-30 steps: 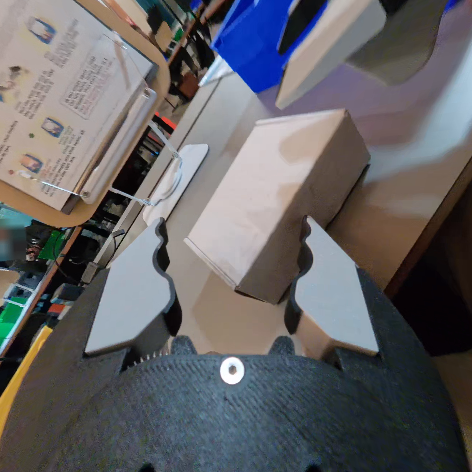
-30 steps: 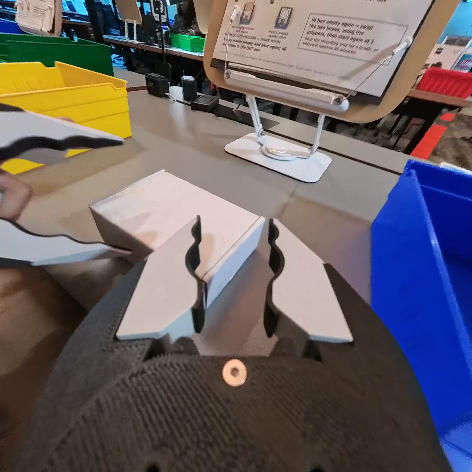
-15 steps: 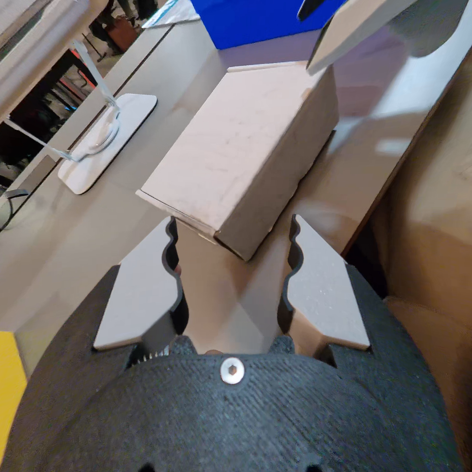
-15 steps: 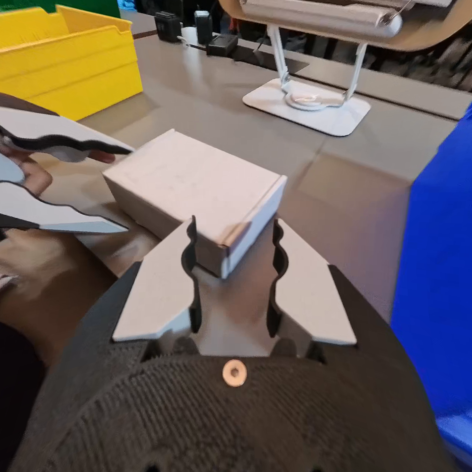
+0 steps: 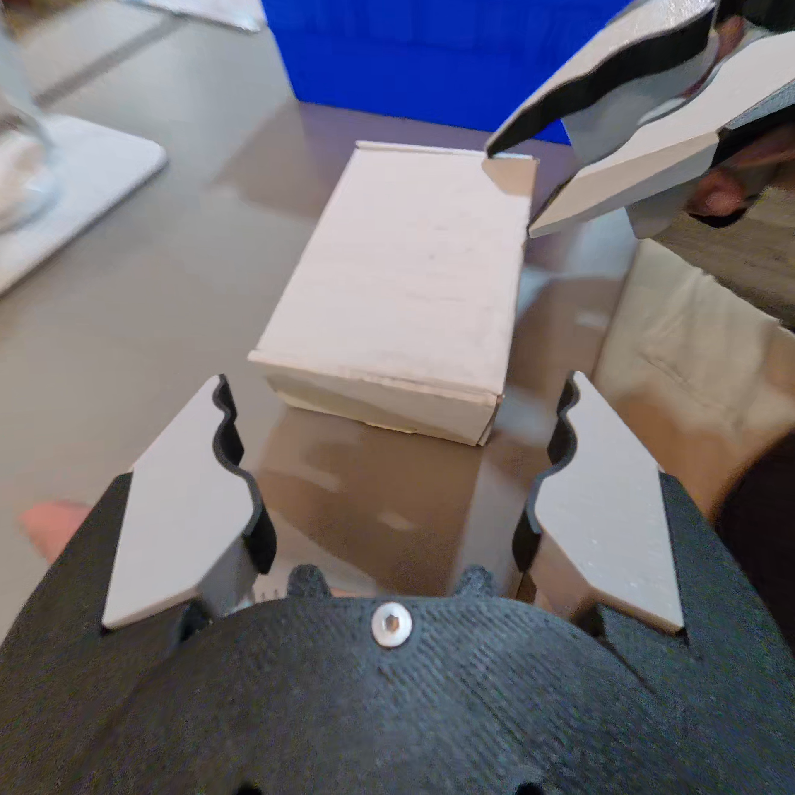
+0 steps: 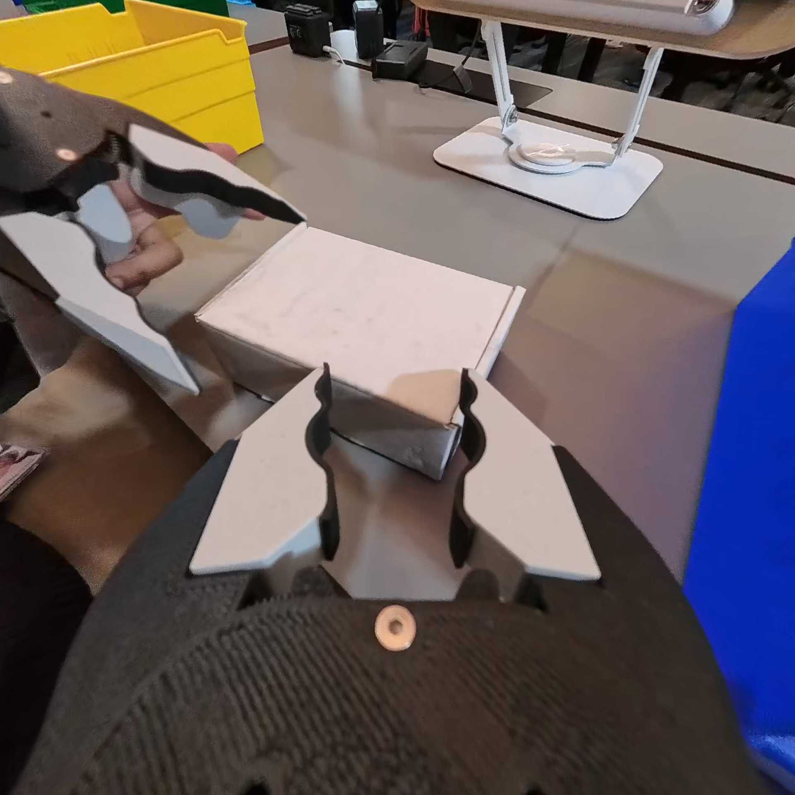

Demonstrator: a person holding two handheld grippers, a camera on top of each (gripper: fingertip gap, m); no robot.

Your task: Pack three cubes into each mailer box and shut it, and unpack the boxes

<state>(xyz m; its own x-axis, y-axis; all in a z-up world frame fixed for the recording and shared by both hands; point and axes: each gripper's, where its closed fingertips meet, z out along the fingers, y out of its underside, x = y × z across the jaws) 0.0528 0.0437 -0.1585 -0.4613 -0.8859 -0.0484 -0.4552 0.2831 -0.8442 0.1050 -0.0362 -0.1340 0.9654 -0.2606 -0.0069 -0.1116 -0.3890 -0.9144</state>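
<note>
The white mailer box lies flat and closed on the grey counter, between the blue bin on its far side in the left wrist view and the counter's near edge. The yellow bin and the white stand base sit well apart from it.

The left claw is spread wide with nothing in it, just short of the box's short end, where the lid's front seam shows. The right claw is also parted and empty, straddling the near corner of the box at the opposite end, its tips level with the lid edge but not pinching.

Judging by the closed lid and both claws converging, the step in hand looks like getting hold of the box to open it or move it; which of the 2 cannot be told, nor whether cubes are inside.

To do it well:
- If opening, use 1 claw to pin the base at the corner so the light card does not slide on the smooth counter.
- Bring the other claw's lower finger under the front flap at the seam and lift gently, not from the side walls.
- Pinch thin card only lightly; a hard squeeze would likely crease it.
- Keep the box away from the counter's edge while pulling.
</note>
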